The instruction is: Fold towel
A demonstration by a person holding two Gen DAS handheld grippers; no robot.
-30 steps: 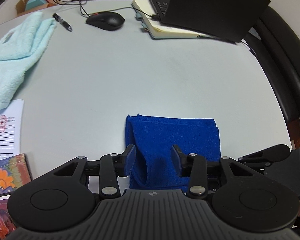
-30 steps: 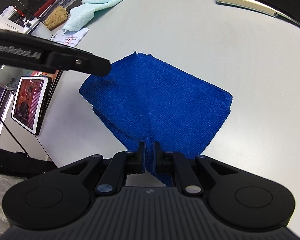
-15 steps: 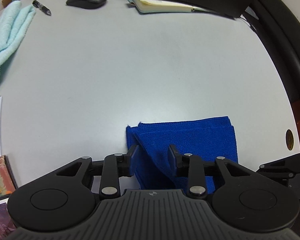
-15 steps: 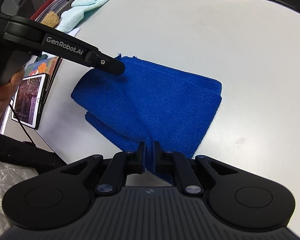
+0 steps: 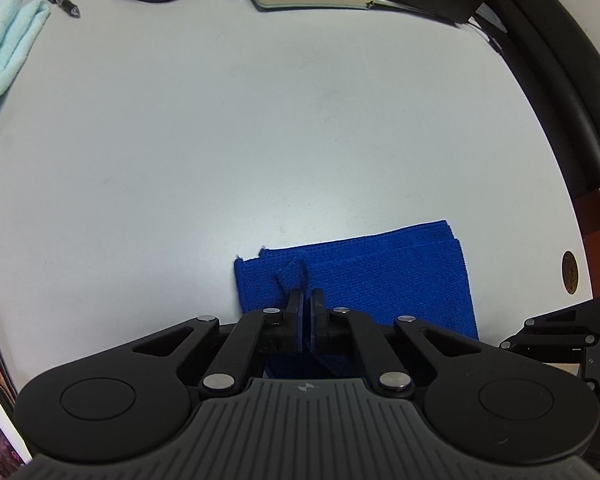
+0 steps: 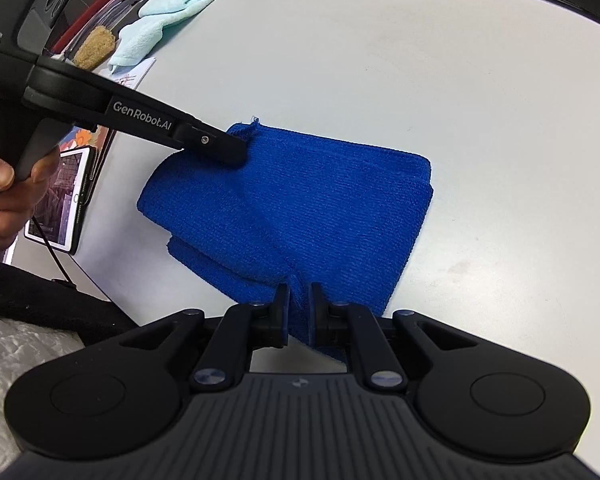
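Now my left gripper (image 5: 306,300) pinches a small fold of the blue towel (image 6: 312,208) near the tabletop's (image 5: 260,140) front edge; my right gripper (image 6: 299,300) clamps its near corner.

Light bright, even, soft on both views. Pale glare patch on table (image 5: 300,92) beyond blue towel (image 5: 380,272). Soft dark shadow under towel (image 6: 300,208) near edge. Picture sharp around towel. Far from towel, table edges curve, corners look dim, slightly blurry.
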